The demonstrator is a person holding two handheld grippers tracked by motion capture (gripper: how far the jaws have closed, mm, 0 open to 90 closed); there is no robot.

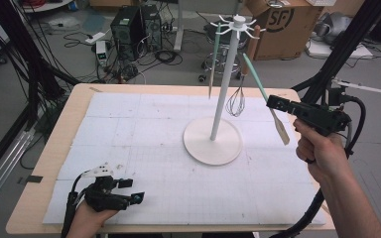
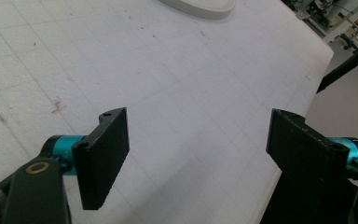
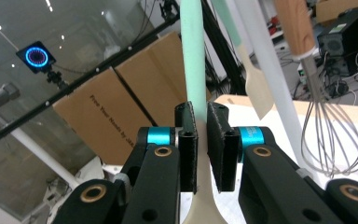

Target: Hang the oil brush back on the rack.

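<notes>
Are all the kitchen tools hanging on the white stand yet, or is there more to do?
Not yet. A whisk and a green-handled spatula already hang from the white stand. The right hand-held gripper is shut on another green-handled spatula, held up beside the stand and not hooked on. The left hand-held gripper rests open, holding nothing.

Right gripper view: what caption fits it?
Right gripper shut on a green-handled spatula beside a hanging whisk.

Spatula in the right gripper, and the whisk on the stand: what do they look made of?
The spatula has a matte mint-green handle and a cream blade with a soft, dull look, probably silicone or plastic. The whisk has thin shiny grey wire loops, evidently metal, under a tan handle with faint grain, likely wood.
</notes>
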